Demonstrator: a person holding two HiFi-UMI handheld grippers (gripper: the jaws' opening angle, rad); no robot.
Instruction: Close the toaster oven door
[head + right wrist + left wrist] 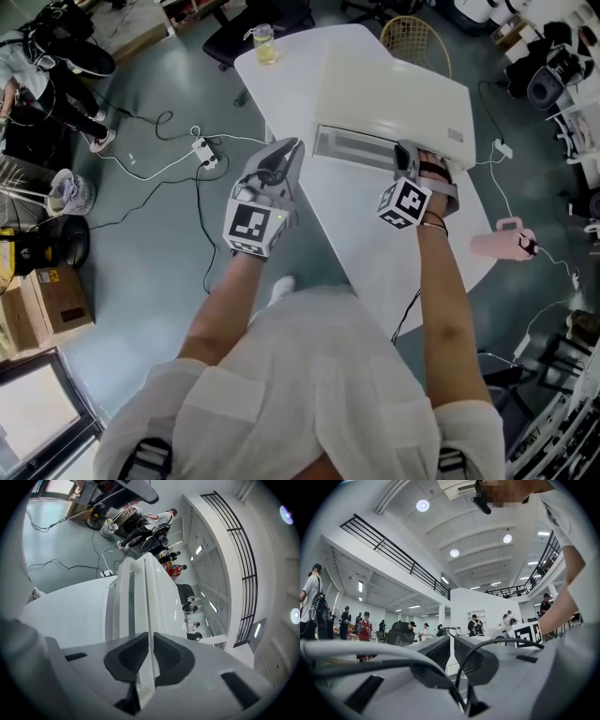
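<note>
- The right gripper [150, 651] is clamped narrowly on a thin white edge of the toaster oven door [146, 597], which runs straight ahead from between its jaws.
- From above, that grip sits at the door's right end, with the toaster oven [394, 94] just beyond it on the white table [375, 234].
- The left gripper [451, 648] holds nothing, its jaws a narrow gap apart; the door lies off to its right.

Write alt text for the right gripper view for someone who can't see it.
The right gripper is shut on the thin white edge of the toaster oven door, over a white table. Cables trail across the grey floor beyond.
</note>
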